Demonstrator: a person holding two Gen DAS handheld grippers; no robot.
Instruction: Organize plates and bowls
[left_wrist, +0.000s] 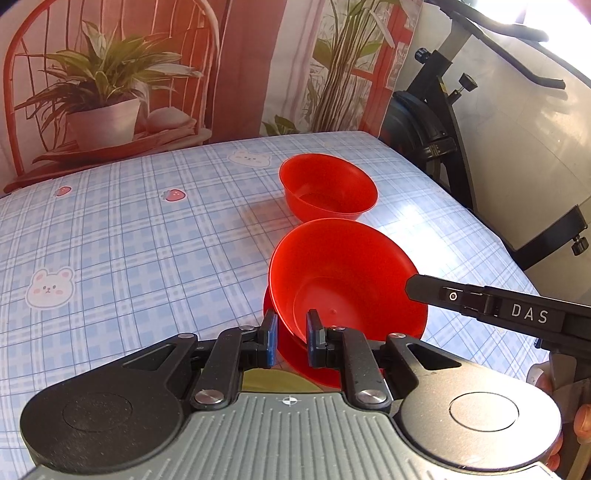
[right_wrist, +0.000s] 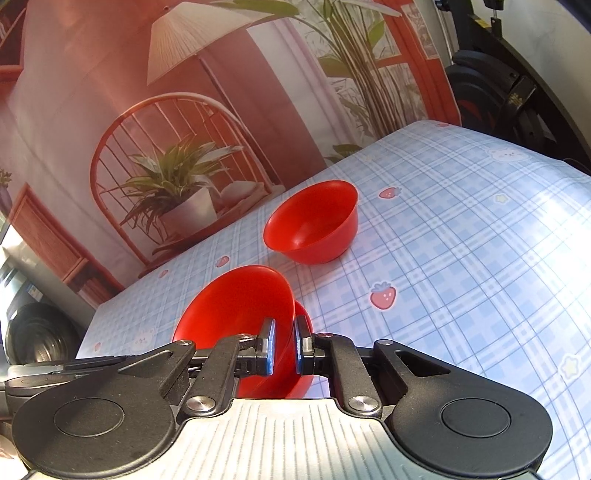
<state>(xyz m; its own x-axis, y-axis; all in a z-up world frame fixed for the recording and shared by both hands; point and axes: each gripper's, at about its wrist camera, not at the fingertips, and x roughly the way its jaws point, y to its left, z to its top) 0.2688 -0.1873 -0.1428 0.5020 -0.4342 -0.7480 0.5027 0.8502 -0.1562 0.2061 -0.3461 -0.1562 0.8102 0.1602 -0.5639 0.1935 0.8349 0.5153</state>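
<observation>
A red bowl (left_wrist: 347, 280) is held tilted over a red plate (left_wrist: 295, 354) on the checked tablecloth. My left gripper (left_wrist: 291, 338) is shut on the bowl's near rim. My right gripper (right_wrist: 285, 345) is shut on the same bowl (right_wrist: 236, 306) at its right rim, and one of its fingers (left_wrist: 461, 297) shows in the left wrist view. The plate (right_wrist: 304, 314) lies partly hidden under the bowl. A second red bowl (left_wrist: 328, 188) stands upright farther back on the table, also in the right wrist view (right_wrist: 312, 221).
The table (left_wrist: 129, 229) has a blue plaid cloth with bears and strawberries. A printed backdrop (left_wrist: 147, 74) hangs behind it. A black exercise bike (left_wrist: 443, 147) stands past the table's right edge.
</observation>
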